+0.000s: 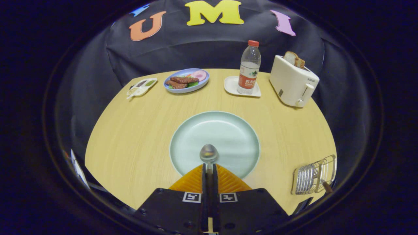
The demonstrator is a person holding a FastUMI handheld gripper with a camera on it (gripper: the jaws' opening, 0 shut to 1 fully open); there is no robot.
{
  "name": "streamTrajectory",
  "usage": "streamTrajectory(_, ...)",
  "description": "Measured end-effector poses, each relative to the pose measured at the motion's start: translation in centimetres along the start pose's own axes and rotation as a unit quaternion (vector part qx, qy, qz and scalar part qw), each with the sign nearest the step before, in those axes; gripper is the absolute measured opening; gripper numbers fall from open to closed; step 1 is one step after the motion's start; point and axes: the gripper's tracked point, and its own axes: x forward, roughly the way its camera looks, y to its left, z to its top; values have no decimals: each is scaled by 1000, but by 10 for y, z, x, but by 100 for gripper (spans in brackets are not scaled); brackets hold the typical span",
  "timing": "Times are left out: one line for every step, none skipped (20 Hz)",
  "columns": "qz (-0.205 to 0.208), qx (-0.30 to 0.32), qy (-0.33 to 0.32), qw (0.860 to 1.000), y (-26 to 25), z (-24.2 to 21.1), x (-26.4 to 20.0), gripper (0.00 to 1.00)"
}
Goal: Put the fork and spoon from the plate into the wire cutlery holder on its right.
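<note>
In the gripper view, the gripper [209,166] had its two fingers drawn close together, clenched on the handle of the spoon [209,152], whose bowl stuck out just ahead of the fingertips over the near part of the pale green plate [196,130]. The handle ran back between the fingers and was mostly hidden by them. The plate sat on the light wooden table [137,130], with nothing else visible on it. The wire cutlery holder [314,175] stood to the right of the plate, near the table's near right corner, well apart from the fingers; a thin dark-tipped handle poked from it, though what it belonged to could not be told. Beyond the plate, along the far side of the table, stood a small divided dish [141,87], a blue plate of food [186,80], a water bottle [249,67] on a white square tray [232,85], and a white toaster [292,82] with bread in its slot.
</note>
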Motion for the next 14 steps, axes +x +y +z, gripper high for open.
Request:
streamTrajectory(2,-5,-7,1000,-7,2,-6,6)
streamTrajectory(1,-11,-10,1000,-15,3,-11,6)
streamTrajectory(2,-14,-15,1000,-24,4,-18,1)
streamTrajectory(3,-16,-22,1000,-30,5,-23,1)
streamTrajectory(2,-18,-29,999,-38,8,-29,1)
streamTrajectory(1,-21,-35,999,-46,10,-35,1)
streamTrajectory(0,-24,-41,999,-54,11,-42,1)
streamTrajectory(-1,-27,-46,999,-61,12,-49,1)
streamTrajectory(-2,-28,-51,998,-69,13,-57,1)
streamTrajectory(-3,-29,-56,998,-77,13,-65,1)
streamTrajectory(-4,-29,-60,998,-87,13,-72,1)
streamTrajectory(-4,-28,-61,998,-94,11,-79,1)
streamTrajectory(-2,-26,-59,998,-103,8,-86,1)
streamTrajectory(0,-22,-58,998,-112,6,-91,1)
